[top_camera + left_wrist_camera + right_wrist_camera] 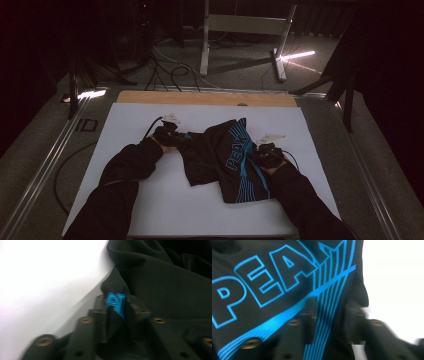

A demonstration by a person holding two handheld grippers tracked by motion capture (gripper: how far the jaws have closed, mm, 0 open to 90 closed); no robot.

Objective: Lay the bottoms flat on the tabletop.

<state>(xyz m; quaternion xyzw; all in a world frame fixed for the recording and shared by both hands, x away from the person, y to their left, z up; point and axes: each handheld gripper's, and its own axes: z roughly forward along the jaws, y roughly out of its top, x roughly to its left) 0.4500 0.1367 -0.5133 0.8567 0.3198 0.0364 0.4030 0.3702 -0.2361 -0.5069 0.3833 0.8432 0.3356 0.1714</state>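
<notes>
Black shorts (225,155) printed "PEAK" in blue; left gripper (117,315), right gripper (329,315) both clamped on fabric

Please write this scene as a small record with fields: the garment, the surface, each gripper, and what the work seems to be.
garment: black shorts with blue stripes and blue outlined letters, lying crumpled
surface: white sheet on a wooden table
left gripper: jaws shut on a fold at the edge of the shorts, with a small blue mark pinched between them
right gripper: jaws shut on the striped edge of the shorts
position: one gripper at each side of the shorts
likely work: probably spreading or folding the shorts
</notes>
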